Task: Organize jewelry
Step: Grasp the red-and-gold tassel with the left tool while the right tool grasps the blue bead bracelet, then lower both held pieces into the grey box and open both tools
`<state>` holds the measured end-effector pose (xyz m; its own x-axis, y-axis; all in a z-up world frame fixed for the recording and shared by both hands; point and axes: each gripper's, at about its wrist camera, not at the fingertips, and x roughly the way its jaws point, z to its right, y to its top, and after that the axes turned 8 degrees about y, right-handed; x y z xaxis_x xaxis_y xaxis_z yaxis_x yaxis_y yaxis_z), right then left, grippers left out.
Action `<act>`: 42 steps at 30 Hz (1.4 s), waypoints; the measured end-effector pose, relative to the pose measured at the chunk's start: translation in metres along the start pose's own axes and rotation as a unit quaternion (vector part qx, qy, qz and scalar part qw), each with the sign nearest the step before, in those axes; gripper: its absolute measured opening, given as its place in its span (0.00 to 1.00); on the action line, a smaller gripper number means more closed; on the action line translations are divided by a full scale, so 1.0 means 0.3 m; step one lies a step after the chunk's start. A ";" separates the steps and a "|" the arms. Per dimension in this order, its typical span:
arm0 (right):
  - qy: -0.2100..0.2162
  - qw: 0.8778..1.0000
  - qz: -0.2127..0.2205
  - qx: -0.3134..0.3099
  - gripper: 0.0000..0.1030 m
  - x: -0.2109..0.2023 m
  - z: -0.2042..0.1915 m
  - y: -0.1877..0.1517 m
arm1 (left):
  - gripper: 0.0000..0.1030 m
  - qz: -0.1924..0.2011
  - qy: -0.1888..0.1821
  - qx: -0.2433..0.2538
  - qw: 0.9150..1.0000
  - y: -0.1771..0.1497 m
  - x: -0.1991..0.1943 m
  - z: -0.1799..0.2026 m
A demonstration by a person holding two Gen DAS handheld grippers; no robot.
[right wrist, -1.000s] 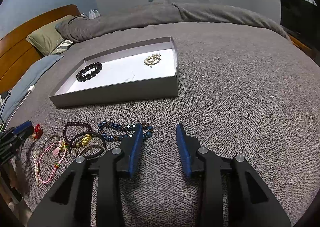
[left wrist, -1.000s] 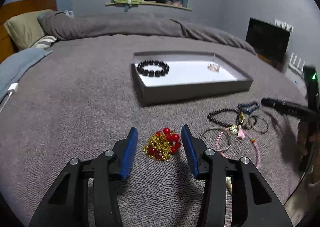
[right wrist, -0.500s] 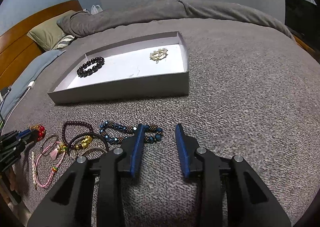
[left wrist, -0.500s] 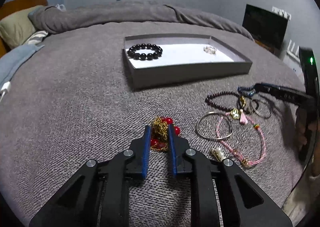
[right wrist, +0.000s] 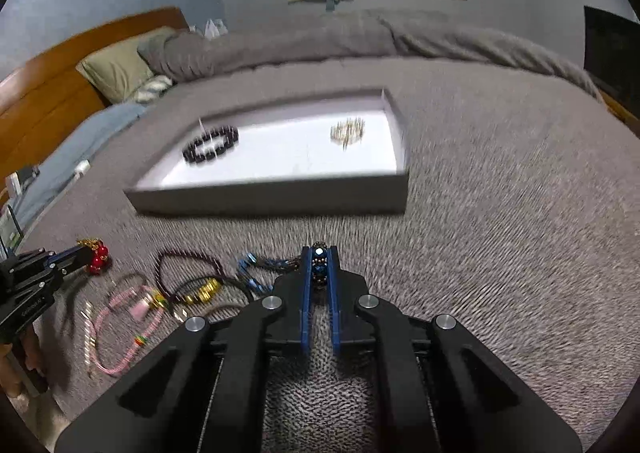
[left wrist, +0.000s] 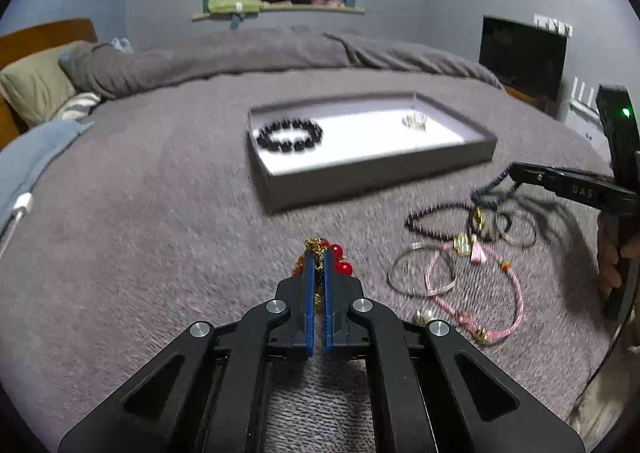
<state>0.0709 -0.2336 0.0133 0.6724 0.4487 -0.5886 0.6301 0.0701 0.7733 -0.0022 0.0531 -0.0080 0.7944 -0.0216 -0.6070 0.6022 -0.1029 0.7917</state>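
Observation:
My left gripper point(left wrist: 318, 258) is shut on a gold chain with red beads point(left wrist: 335, 256), low over the grey bedspread. My right gripper point(right wrist: 320, 253) is shut on a blue bead bracelet point(right wrist: 256, 273), whose loose end trails left on the bed. A grey tray point(left wrist: 380, 173) with a white floor lies farther back; it holds a black bead bracelet point(left wrist: 289, 136) and a small gold piece point(left wrist: 415, 120). In the right wrist view the tray point(right wrist: 272, 195) sits straight ahead. Several loose bracelets point(left wrist: 460, 253) lie between the two grippers.
A rolled grey duvet point(left wrist: 240, 57) and pillows point(left wrist: 36, 85) lie at the far side of the bed. A wooden headboard point(right wrist: 48, 93) is to the left. A dark screen point(left wrist: 522, 53) stands at the right. A white cable point(left wrist: 18, 213) lies at the left edge.
Both grippers have shut: the left on the red and gold chain, the right on the blue bead bracelet. Both have moved forward toward the tray.

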 end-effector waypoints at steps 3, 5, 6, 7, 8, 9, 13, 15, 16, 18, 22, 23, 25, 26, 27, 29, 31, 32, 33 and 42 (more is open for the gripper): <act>0.000 0.999 0.032 0.004 0.07 -0.056 0.007 0.023 | 0.04 0.016 -0.005 -0.010 1.000 0.019 -0.024 -0.015; 0.000 0.999 0.048 0.007 0.07 -0.090 0.013 0.036 | 0.04 0.023 -0.018 -0.016 0.999 0.031 -0.041 -0.019; 0.000 0.998 0.056 0.007 0.07 -0.104 0.015 0.045 | 0.04 0.028 -0.022 -0.018 0.999 0.039 -0.050 -0.018; 0.000 0.998 0.061 0.007 0.07 -0.114 0.014 0.053 | 0.04 0.032 -0.025 -0.018 0.999 0.047 -0.058 -0.017; -0.001 0.998 0.067 0.007 0.07 -0.127 0.015 0.061 | 0.04 0.037 -0.031 -0.021 0.999 0.057 -0.067 -0.018; -0.001 0.997 0.072 0.009 0.07 -0.137 0.017 0.069 | 0.04 0.040 -0.033 -0.024 0.998 0.066 -0.070 -0.021; -0.001 0.996 0.088 0.009 0.07 -0.162 0.012 0.120 | 0.04 0.053 -0.016 -0.023 0.998 0.118 -0.074 -0.025; -0.001 0.995 0.098 0.008 0.07 -0.177 0.009 0.148 | 0.04 0.067 -0.013 -0.025 0.997 0.163 -0.087 -0.031; -0.001 0.994 0.105 0.008 0.07 -0.185 0.005 0.173 | 0.04 0.072 -0.011 -0.024 0.997 0.178 -0.092 -0.032; -0.002 0.993 0.118 0.006 0.07 -0.196 0.000 0.207 | 0.04 0.085 -0.006 -0.022 0.996 0.229 -0.101 -0.032; -0.012 0.991 0.137 -0.004 0.07 -0.197 -0.016 0.273 | 0.04 0.103 -0.003 -0.021 0.994 0.328 -0.092 -0.018; -0.012 0.990 0.140 -0.004 0.07 -0.193 -0.015 0.294 | 0.04 0.106 -0.005 -0.022 0.994 0.350 -0.085 -0.014; -0.012 0.989 0.145 0.003 0.07 -0.179 -0.004 0.333 | 0.04 0.108 -0.009 -0.025 0.994 0.390 -0.061 -0.006; -0.013 0.989 0.148 0.004 0.07 -0.174 0.000 0.344 | 0.04 0.108 -0.011 -0.026 0.994 0.403 -0.048 -0.003; -0.015 0.989 0.150 0.006 0.07 -0.165 0.005 0.356 | 0.04 0.104 -0.014 -0.029 0.994 0.420 -0.025 0.003; -0.016 0.988 0.153 0.013 0.07 -0.137 0.023 0.367 | 0.04 0.097 -0.017 -0.031 0.995 0.435 0.022 0.012; -0.012 0.989 0.147 0.016 0.07 -0.109 0.034 0.357 | 0.04 0.086 -0.017 -0.030 0.996 0.430 0.077 0.019; -0.010 0.991 0.136 0.015 0.07 -0.080 0.042 0.348 | 0.04 0.075 -0.020 -0.023 0.997 0.416 0.119 0.026; -0.010 0.992 0.127 0.015 0.07 -0.059 0.049 0.343 | 0.04 0.065 -0.017 -0.017 0.998 0.404 0.147 0.031; 0.023 0.998 0.051 0.016 0.07 0.114 0.058 0.290 | 0.04 -0.002 -0.012 -0.008 1.000 0.347 0.314 0.022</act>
<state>0.1555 -0.2276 0.0564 0.7152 0.4930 -0.4955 0.5721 -0.0057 0.8202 0.1349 0.0338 0.0167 0.7902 -0.0451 -0.6113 0.6064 -0.0878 0.7903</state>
